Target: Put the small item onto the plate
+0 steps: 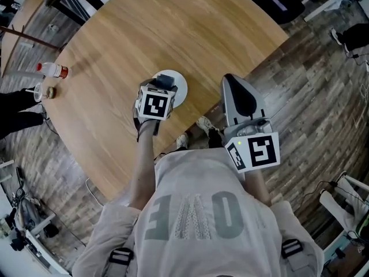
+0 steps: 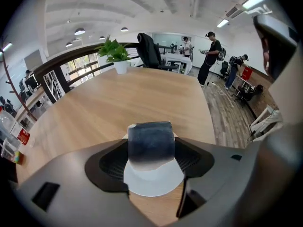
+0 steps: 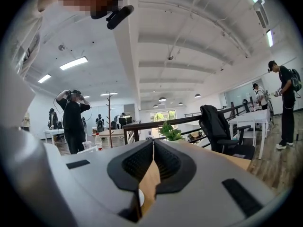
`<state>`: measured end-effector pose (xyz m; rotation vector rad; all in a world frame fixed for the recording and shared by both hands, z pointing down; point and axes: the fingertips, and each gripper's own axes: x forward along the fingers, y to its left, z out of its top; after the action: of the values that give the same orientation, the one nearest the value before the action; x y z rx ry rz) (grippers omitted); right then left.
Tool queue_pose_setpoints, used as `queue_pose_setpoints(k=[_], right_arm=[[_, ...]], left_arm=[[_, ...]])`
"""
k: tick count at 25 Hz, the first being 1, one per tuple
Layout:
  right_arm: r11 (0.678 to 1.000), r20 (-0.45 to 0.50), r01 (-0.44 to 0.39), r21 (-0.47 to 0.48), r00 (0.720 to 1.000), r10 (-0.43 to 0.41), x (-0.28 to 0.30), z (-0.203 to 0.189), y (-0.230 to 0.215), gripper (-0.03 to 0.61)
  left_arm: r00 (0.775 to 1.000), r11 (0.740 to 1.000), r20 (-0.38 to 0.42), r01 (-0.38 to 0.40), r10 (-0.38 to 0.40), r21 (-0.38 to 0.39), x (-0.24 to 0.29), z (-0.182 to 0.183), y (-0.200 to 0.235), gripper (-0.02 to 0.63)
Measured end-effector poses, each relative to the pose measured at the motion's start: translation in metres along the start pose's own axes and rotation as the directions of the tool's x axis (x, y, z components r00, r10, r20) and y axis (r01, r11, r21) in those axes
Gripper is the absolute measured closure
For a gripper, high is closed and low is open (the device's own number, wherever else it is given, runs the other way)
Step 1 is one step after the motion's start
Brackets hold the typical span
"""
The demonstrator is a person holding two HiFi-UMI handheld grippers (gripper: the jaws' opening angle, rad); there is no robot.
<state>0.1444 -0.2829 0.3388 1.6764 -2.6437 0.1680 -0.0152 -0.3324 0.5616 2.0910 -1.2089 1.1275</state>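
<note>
While left claw (image 2: 151, 151) clamps small item (image 2: 150, 141), plate (image 2: 154, 184) half hidden beneath.

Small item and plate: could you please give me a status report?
Left gripper shut on dark block, above white plate. Right gripper shut, empty, off table edge. Nothing in the way.

The plate (image 1: 179, 90) lies on the tabletop (image 1: 127, 45) near its near edge. The small item (image 2: 150, 143) sits between the left gripper's (image 2: 151, 150) jaws, over the plate. The right gripper (image 1: 232, 83) is right of the plate, at the tabletop's near right edge. A bottle (image 1: 53, 70) lies at the left edge, and a potted plant (image 2: 115, 56) stands at the far edge.
</note>
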Motion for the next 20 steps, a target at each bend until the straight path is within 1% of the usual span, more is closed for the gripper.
queue_pose_setpoints(k=[4,8,10,12,14,18,20], right_arm=[[0.999,-0.019,0.048,0.018,0.999,-0.048,-0.008,-0.007,-0.017,0.560],[0.997,-0.035,0.069,0.031,0.997,-0.068,-0.012,-0.013,-0.028,0.560],[0.997,-0.040,0.074,0.032,0.997,-0.073,-0.011,-0.013,-0.030,0.560],[0.997,-0.043,0.069,0.031,0.997,-0.068,-0.008,-0.014,-0.031,0.560],[0.998,-0.048,0.060,0.033,0.997,-0.059,-0.006,-0.016,-0.031,0.560],[0.998,-0.050,0.048,0.033,0.998,-0.046,-0.002,-0.018,-0.026,0.560],[0.999,-0.053,0.043,0.031,0.998,-0.041,0.000,-0.019,-0.026,0.560]], left_arm=[[0.998,1.000,-0.057,-0.004,0.006,0.022,0.017,-0.011,0.001,0.304],[0.992,1.000,-0.126,-0.012,0.013,0.015,0.024,-0.025,0.000,0.304],[0.991,1.000,-0.136,0.003,-0.003,-0.004,0.026,-0.027,0.001,0.304],[0.990,1.000,-0.140,0.000,-0.002,-0.012,0.028,-0.025,0.002,0.304],[0.987,1.000,-0.159,-0.006,0.007,0.003,0.030,-0.024,0.002,0.305],[0.977,0.998,-0.213,0.004,0.010,0.067,0.037,-0.028,-0.001,0.311],[0.976,0.998,-0.219,-0.002,0.017,0.070,0.039,-0.032,-0.003,0.318]])
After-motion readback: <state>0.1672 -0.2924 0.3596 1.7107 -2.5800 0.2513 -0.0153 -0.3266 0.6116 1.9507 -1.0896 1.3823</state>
